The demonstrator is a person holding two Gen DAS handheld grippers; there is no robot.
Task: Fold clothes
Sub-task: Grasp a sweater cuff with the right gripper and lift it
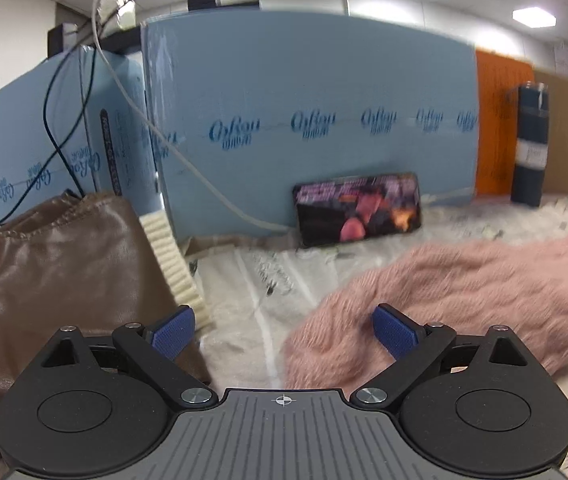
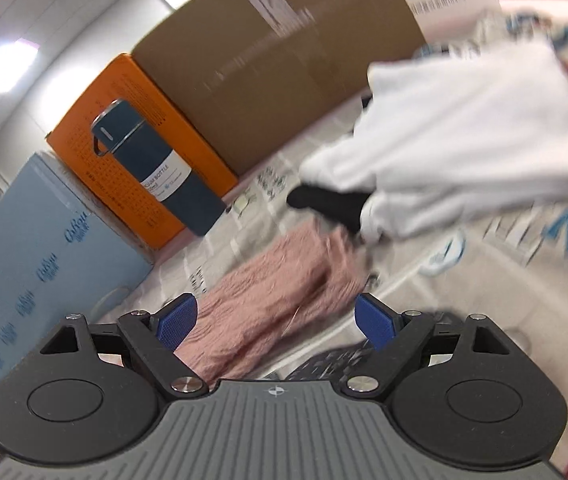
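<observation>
1. Evidently early in the task: the fluffy pink knitted garment [image 1: 464, 292] lies spread and unfolded on the bench [image 1: 252, 280], which is covered by a pale printed sheet. No fold is visible on it yet.
2. Left gripper [image 1: 282, 330]: jaws apart, empty, hovering over the near end of the pink garment. One blue pad sits over the fabric; contact cannot be confirmed.
3. Right gripper [image 2: 276, 322]: jaws apart, empty, above the same pink garment [image 2: 280, 296], seen lengthwise in the right wrist view.
4. Remaining: grasp, fold, and probably the other clothes too: a brown leather-like garment with cream ribbed trim [image 1: 64, 280] at the bench's left side, and a crumpled white garment [image 2: 472, 144] over a black item [image 2: 328, 202] beyond the pink one.
5. Surroundings along the back edge: blue foam panel [image 1: 308, 120], propped phone with lit screen [image 1: 358, 208], orange box [image 2: 132, 136], dark blue bottle [image 2: 160, 168], cardboard box [image 2: 284, 64].
6. Judgement: white pile lies just beside the pink garment's far end and may crowd the fold.
</observation>
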